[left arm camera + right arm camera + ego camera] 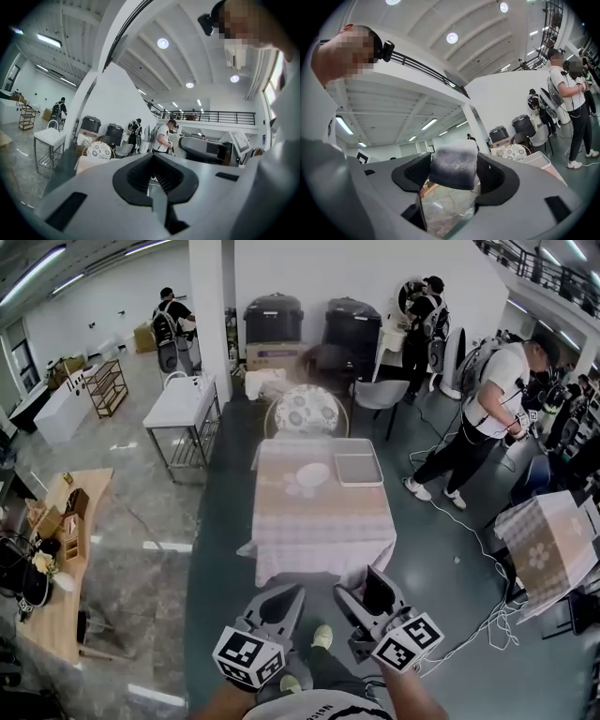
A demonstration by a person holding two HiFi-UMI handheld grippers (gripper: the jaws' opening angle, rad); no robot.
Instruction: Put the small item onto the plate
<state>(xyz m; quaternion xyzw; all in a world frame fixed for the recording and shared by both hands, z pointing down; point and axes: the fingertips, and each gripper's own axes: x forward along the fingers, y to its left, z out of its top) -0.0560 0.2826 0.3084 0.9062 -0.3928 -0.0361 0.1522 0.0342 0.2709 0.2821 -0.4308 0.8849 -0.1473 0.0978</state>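
A white plate [313, 474] lies near the far end of a table with a checked cloth [323, 531]. Both grippers are held low in front of the person, short of the table's near edge. My right gripper [372, 589] is shut on a small soft item, pale grey on top and dark below [453, 164], which fills the gap between its jaws. My left gripper [284, 601] has its jaws together with nothing between them [153, 190]. Both gripper cameras are tilted up toward the ceiling, and the plate does not show in either gripper view.
A grey tray [359, 469] sits right of the plate. A round patterned chair [307, 411] stands behind the table. People stand at the right [487, 409] and at the back. Another cloth-covered table [548, 540], a white table [183, 401], a wooden bench [56, 559] and floor cables [469, 531] surround the spot.
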